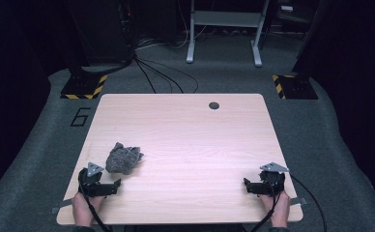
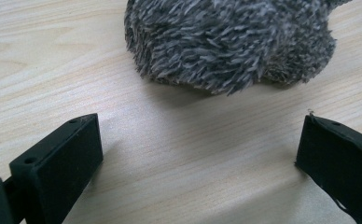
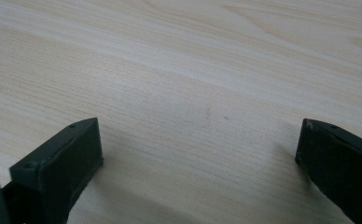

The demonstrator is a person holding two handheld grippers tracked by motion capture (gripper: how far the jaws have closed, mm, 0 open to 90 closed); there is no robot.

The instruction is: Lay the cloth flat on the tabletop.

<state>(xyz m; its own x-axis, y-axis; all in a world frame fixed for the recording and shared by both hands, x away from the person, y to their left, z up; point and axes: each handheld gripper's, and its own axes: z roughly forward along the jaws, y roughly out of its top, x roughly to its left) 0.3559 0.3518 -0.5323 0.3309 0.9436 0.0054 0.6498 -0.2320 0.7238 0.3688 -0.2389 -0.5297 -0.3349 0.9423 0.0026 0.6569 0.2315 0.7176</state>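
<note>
A grey fuzzy cloth lump (image 1: 123,158) lies on the left part of the light wooden table (image 1: 185,130). My left gripper (image 1: 107,182) rests on the tabletop just in front of it, held by a hand at the near left edge. In the left gripper view the fuzzy lump (image 2: 230,42) sits a short way beyond the left gripper (image 2: 200,140), whose jaws stand wide open over bare wood, apart from the lump. My right gripper (image 1: 260,183) rests near the front right corner. The right gripper (image 3: 200,140) is open, with only wood grain between its jaws.
A round cable hole (image 1: 214,105) sits near the table's far edge. Beyond the table are grey carpet, loose cables (image 1: 161,72), a white desk frame (image 1: 224,29) and two stand bases with yellow-black tape (image 1: 84,87).
</note>
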